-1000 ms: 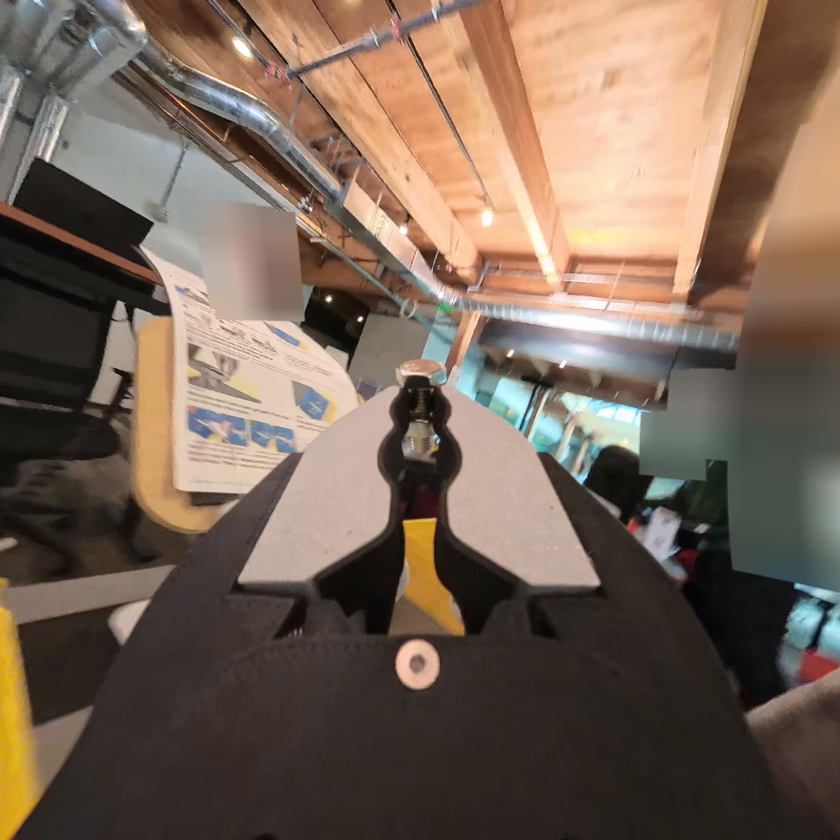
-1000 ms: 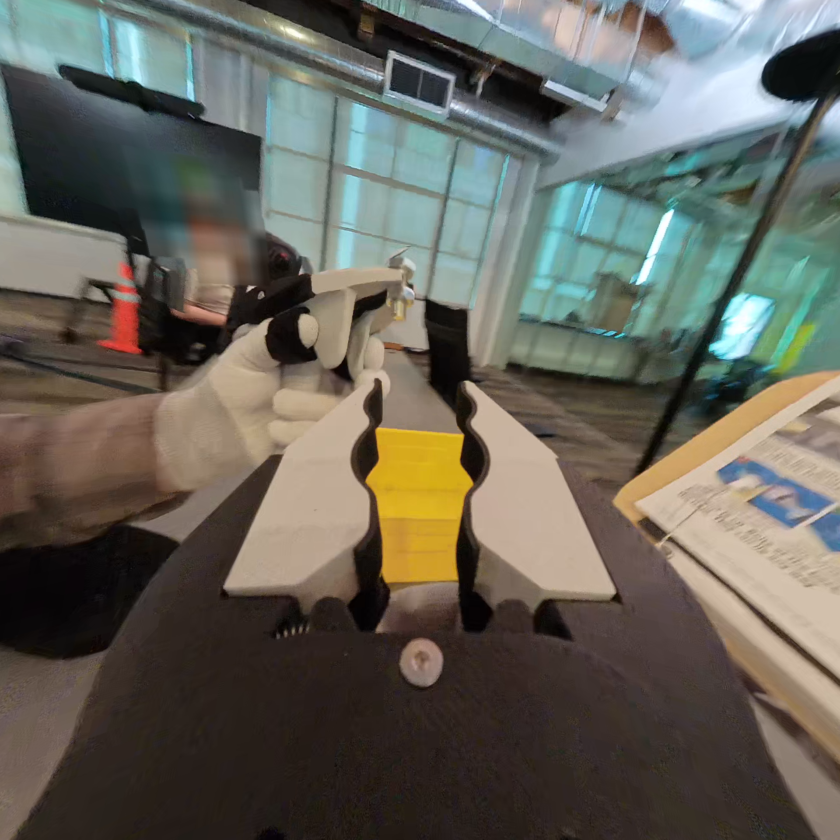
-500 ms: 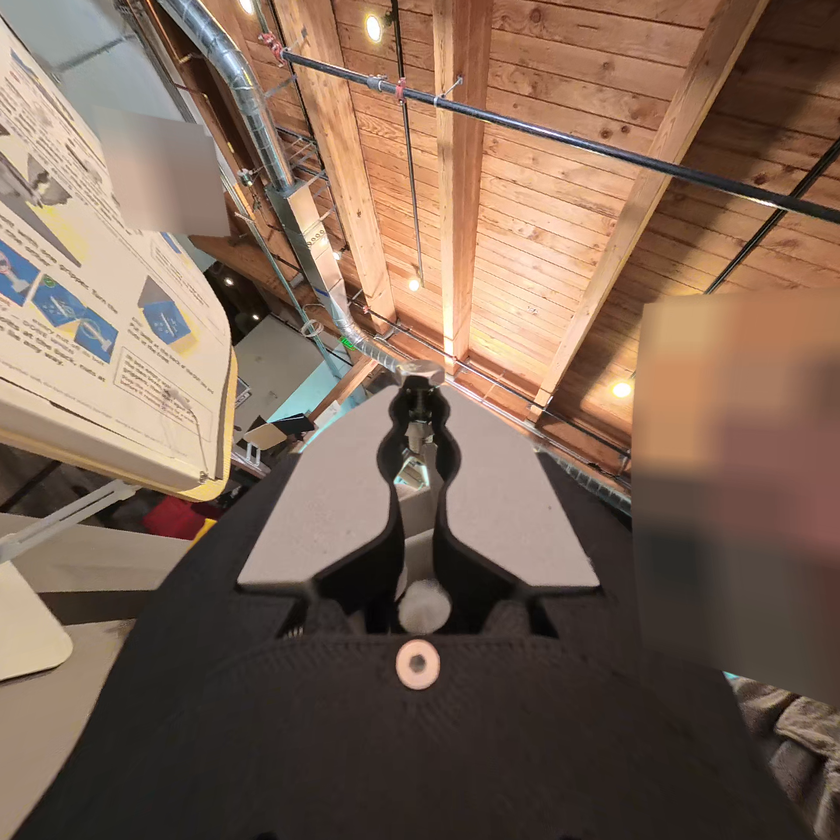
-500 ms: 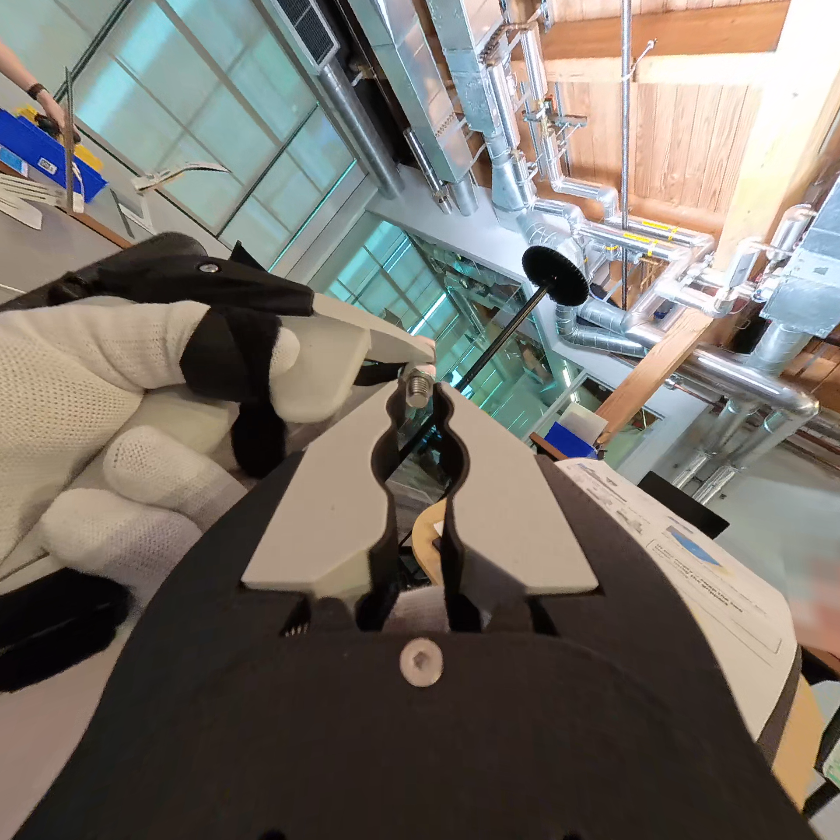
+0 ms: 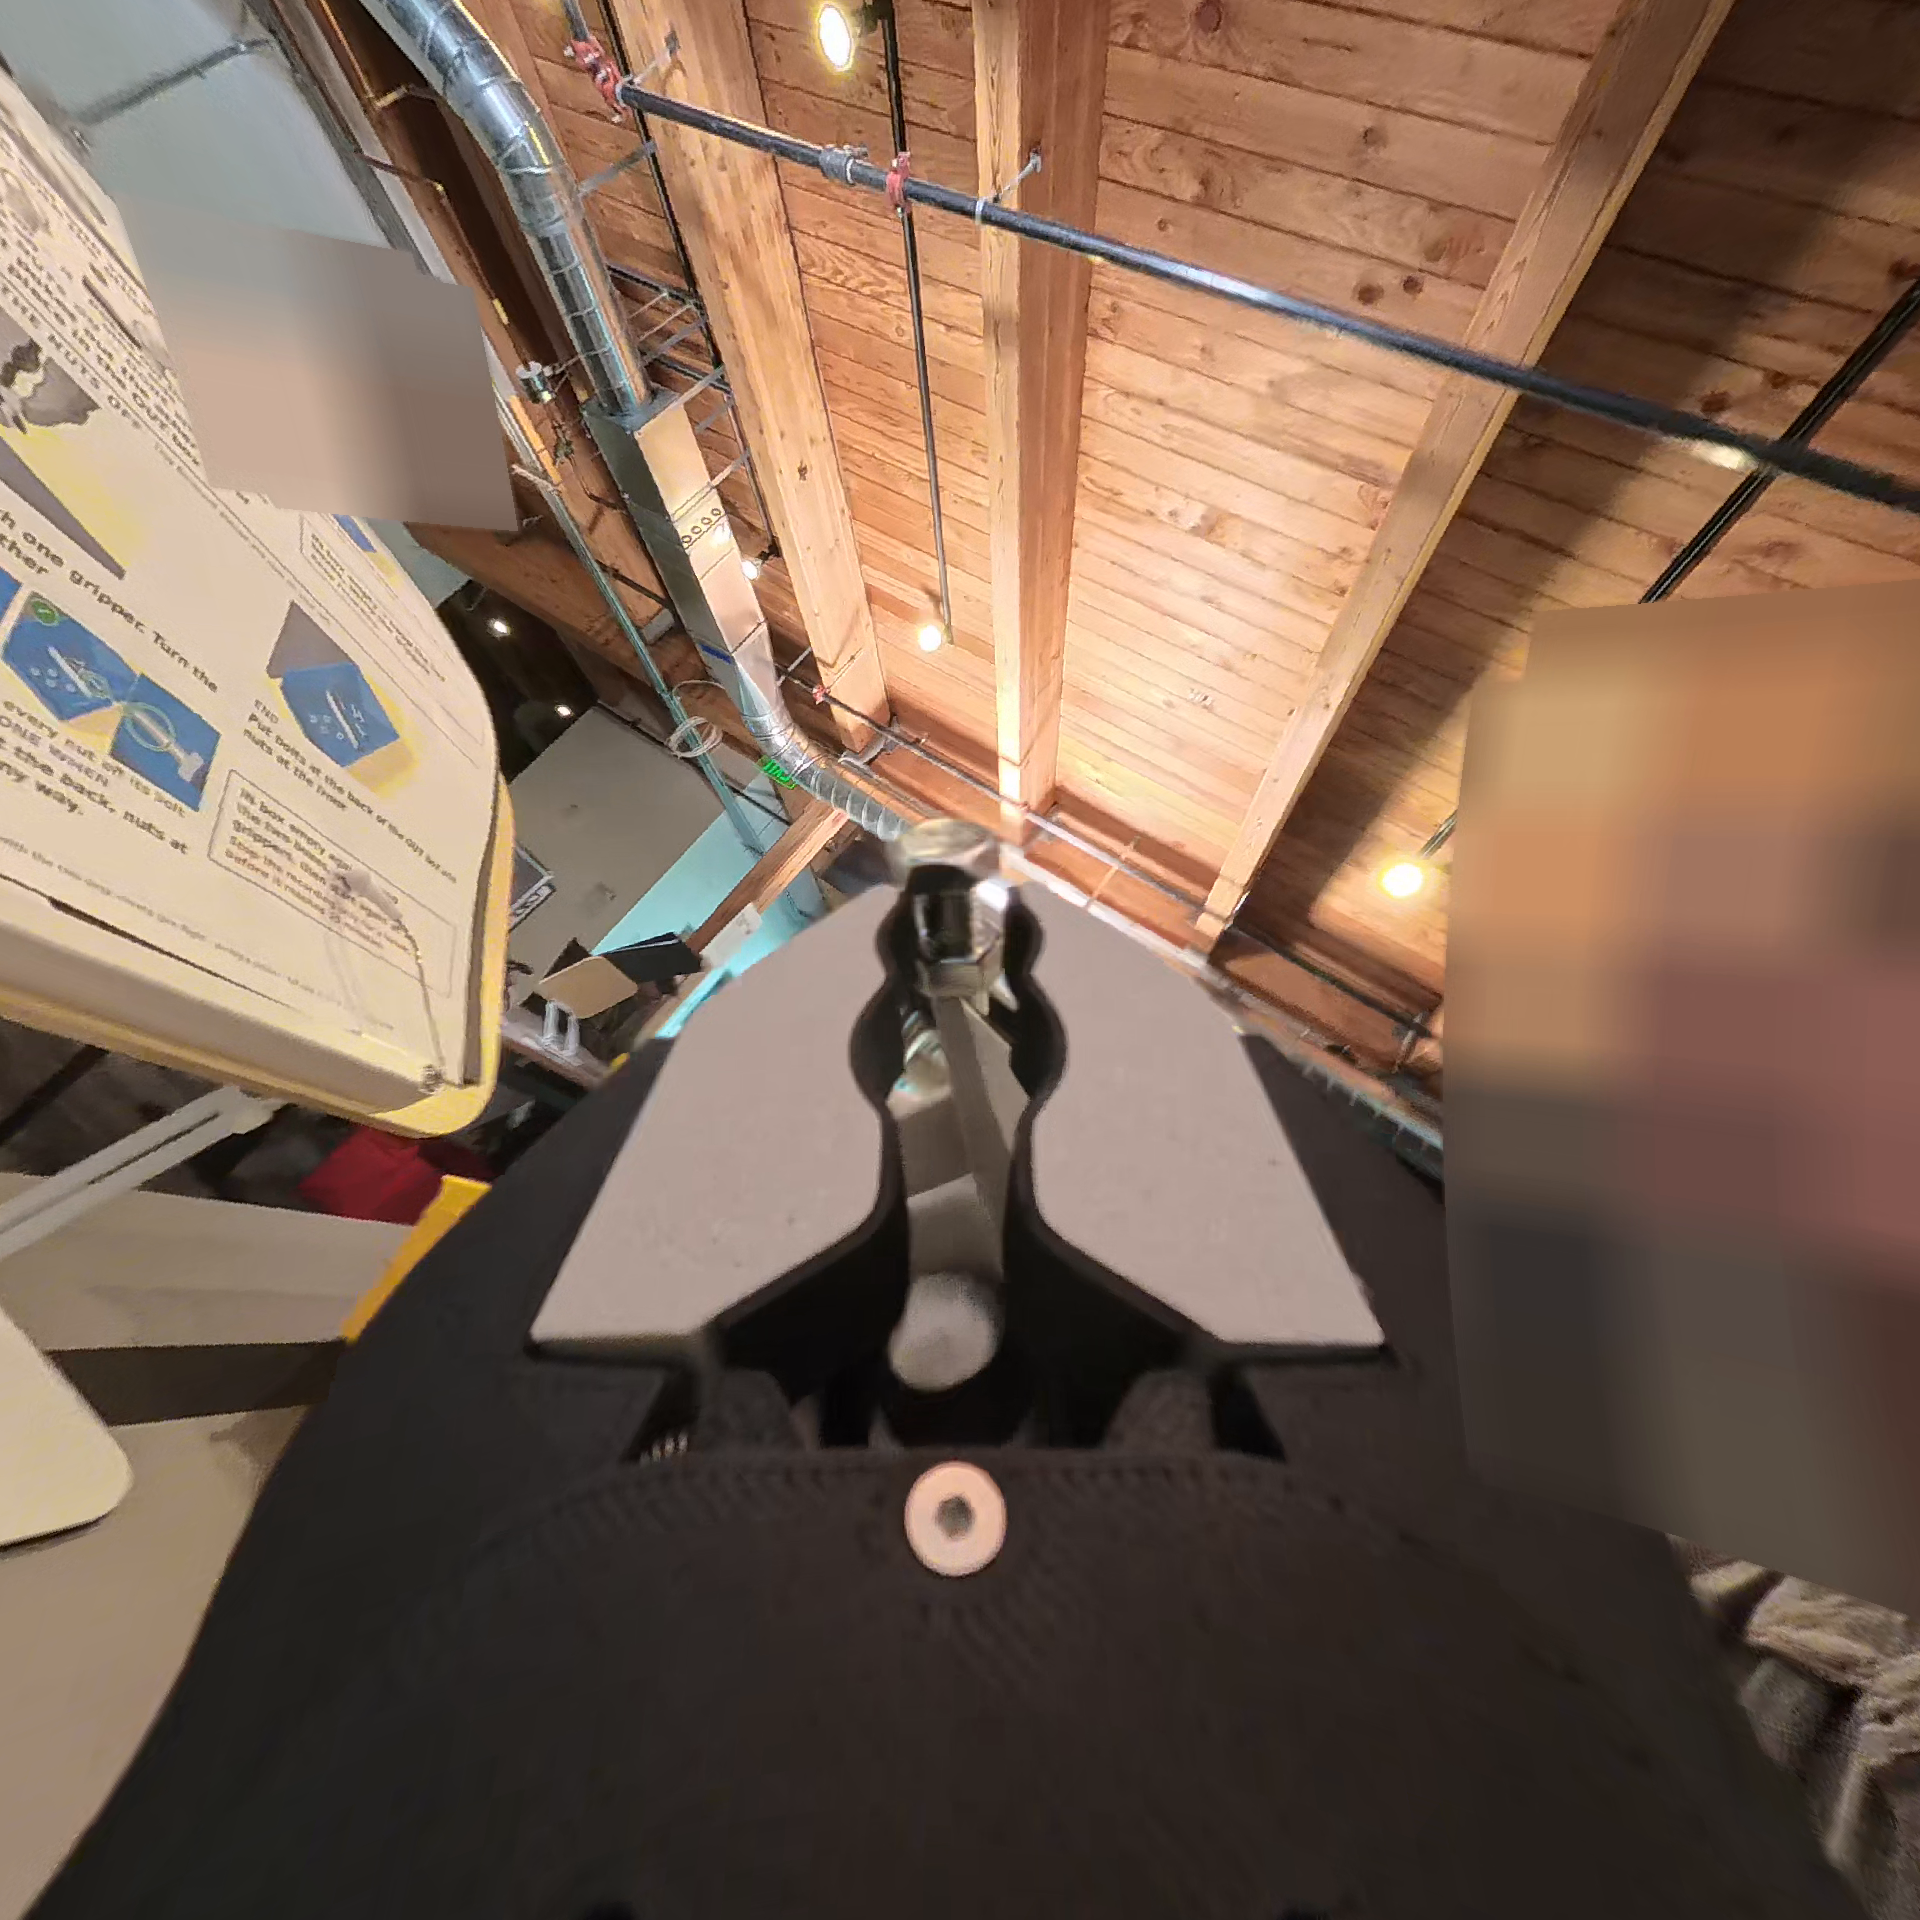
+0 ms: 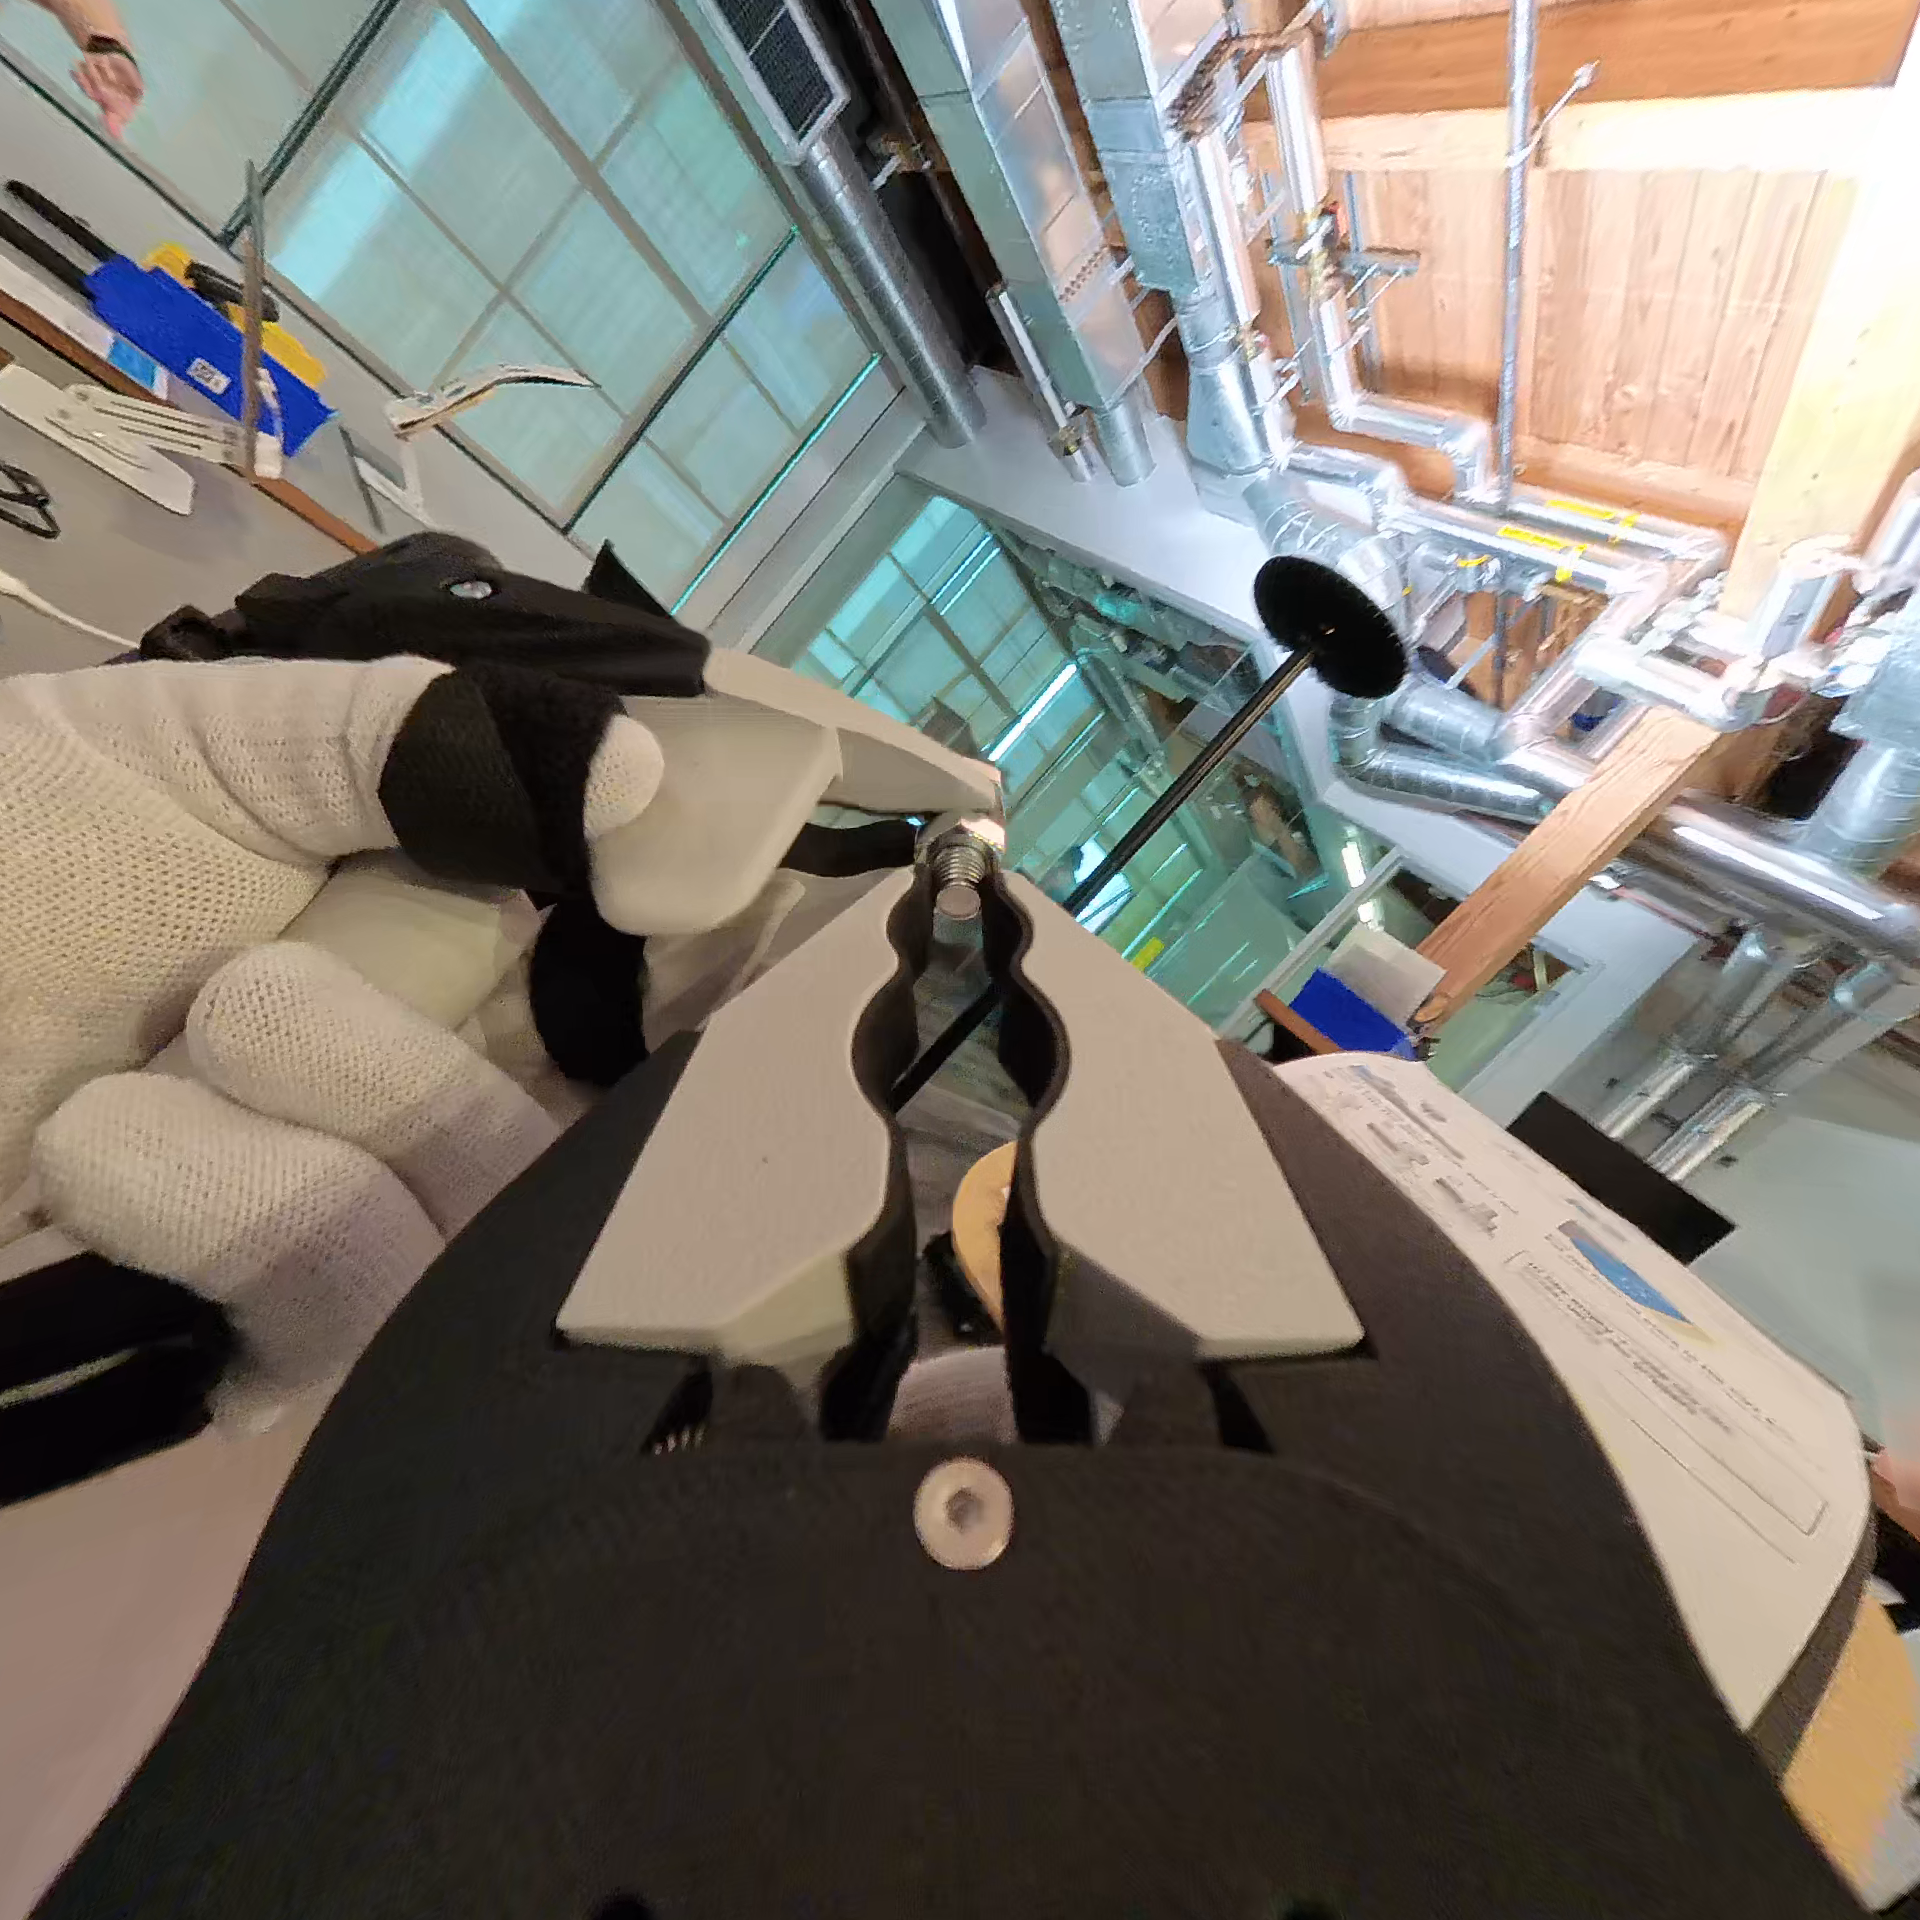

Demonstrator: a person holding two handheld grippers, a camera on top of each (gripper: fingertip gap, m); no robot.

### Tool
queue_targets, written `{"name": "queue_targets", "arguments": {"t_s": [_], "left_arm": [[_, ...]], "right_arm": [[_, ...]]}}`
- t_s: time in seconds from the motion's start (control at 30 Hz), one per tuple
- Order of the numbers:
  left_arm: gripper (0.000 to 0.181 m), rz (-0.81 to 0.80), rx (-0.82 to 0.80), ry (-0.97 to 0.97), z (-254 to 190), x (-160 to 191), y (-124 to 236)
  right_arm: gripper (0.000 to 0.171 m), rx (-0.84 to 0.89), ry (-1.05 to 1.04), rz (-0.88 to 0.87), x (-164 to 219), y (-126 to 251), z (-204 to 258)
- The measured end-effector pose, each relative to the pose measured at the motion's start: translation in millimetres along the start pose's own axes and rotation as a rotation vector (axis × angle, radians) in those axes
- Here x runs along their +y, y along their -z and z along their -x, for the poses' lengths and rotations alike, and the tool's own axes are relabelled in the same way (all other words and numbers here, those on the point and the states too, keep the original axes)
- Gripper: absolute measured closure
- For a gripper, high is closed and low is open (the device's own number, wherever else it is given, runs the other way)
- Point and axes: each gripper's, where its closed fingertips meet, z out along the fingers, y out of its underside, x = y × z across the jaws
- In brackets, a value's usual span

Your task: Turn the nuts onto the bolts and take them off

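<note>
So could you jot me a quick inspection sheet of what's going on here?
Surface: grey table, mostly out of view.
Job's things: bolt with a nut on its thread.
Clutter: instruction sheet on a stand; blue bin.
Grippers: left tool shut on the bolt; right tool closed at the bolt's threaded end, in gloved hands.
Cables: one black loop on the table.
Surroundings: wooden ceiling, metal ducts, glass walls.

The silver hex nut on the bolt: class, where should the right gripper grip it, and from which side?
Grip the silver hex nut across two opposite flats, coming end-on along the threaded silver bolt from its free tip. The left gripper already clamps the shank near the head.
</note>
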Motion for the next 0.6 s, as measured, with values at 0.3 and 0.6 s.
{"name": "queue_targets", "arguments": {"t_s": [0.3, 0.6], "left_arm": [[0.134, 0.527, -0.369, -1.134, 31.1, -4.0, 11.7], [0.129, 0.901, -0.300, -1.672, 116.2, 65.9, -2.8]], "right_arm": [[0.164, -0.373, -0.285, 0.212, 36.3, 21.1, -17.1], [0.164, -0.515, -0.399, 0.549, 93.7, 70.4, -35.6]]}}
